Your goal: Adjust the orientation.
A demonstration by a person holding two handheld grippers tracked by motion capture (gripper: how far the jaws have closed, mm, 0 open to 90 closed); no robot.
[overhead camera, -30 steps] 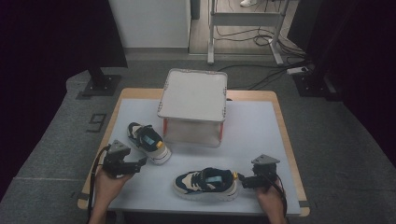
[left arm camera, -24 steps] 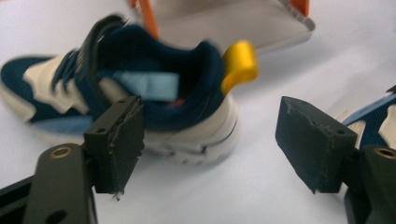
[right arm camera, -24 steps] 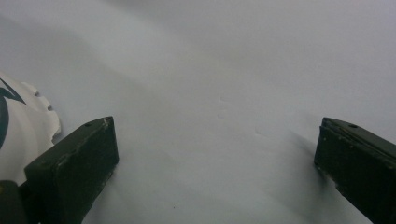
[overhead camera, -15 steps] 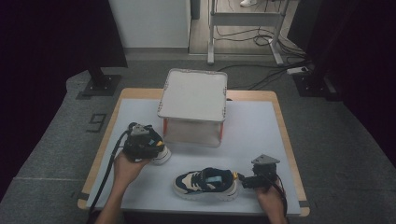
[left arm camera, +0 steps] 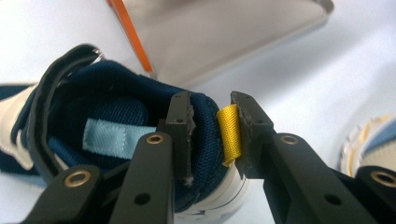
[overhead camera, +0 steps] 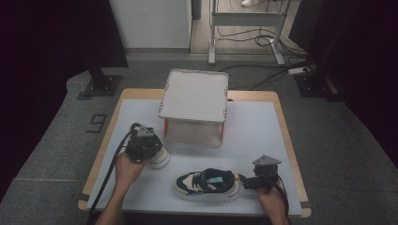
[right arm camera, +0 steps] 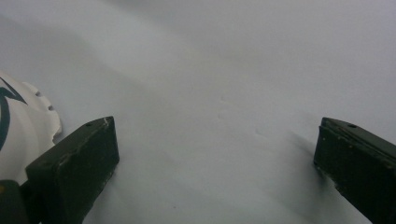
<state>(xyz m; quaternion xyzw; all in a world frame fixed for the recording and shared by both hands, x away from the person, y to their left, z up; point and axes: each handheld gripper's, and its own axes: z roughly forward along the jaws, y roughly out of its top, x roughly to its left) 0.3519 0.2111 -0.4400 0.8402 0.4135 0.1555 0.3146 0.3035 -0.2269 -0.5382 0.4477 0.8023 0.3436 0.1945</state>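
Observation:
A navy and cream sneaker (left arm camera: pixel 107 126) lies on the white table near the box. My left gripper (left arm camera: pixel 212 133) grips its heel collar: one jaw sits inside the shoe and the other presses on the yellow pull tab (left arm camera: pixel 229 133). In the high view the left gripper (overhead camera: pixel 144 144) covers most of that sneaker (overhead camera: pixel 162 159). A second sneaker (overhead camera: pixel 206 184) lies on its side near the front edge. My right gripper (overhead camera: pixel 246 180) rests on the table just right of it. In the right gripper view, my right gripper (right arm camera: pixel 215 154) is wide open over bare table, with the sneaker's white sole (right arm camera: pixel 21 135) at the left.
A grey box with orange corners (overhead camera: pixel 195 105) stands at the middle back of the table (overhead camera: pixel 253 126); its wall (left arm camera: pixel 224 32) rises just beyond the held heel. The second sneaker's toe (left arm camera: pixel 369 144) shows at the right edge of the left gripper view.
The left hand has moved from the table's left side up to the sneaker by the box, and its jaws now clamp the heel. The right gripper has stayed put.

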